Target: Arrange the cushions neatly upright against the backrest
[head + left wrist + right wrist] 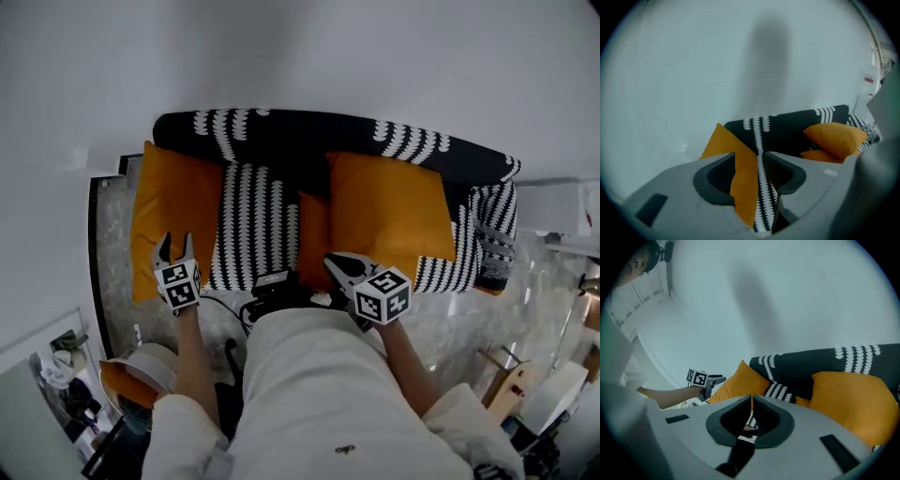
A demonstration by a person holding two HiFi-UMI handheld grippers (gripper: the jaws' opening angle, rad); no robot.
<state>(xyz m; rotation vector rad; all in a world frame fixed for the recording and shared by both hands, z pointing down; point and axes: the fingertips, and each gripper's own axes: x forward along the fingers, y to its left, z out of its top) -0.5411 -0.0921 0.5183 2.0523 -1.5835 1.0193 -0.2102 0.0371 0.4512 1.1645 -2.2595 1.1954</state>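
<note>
1. You have three orange cushions: the left cushion point(173, 216) just ahead of your left gripper point(174, 242), the large cushion point(389, 214) just ahead of your right gripper point(333, 262), and the half-hidden cushion point(313, 239) ahead of the gap between the two grippers, tucked against the large one.
2. You face one black-and-white patterned sofa point(272, 141), stretching beyond both grippers.
3. You hold two grippers, each carrying one marker cube: the left cube point(178, 283) and the right cube point(384, 295).

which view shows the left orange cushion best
The head view: the left orange cushion shows nearly whole at the sofa's end. The left gripper view shows just one corner and a strip; the right gripper view only its top corner.
</note>
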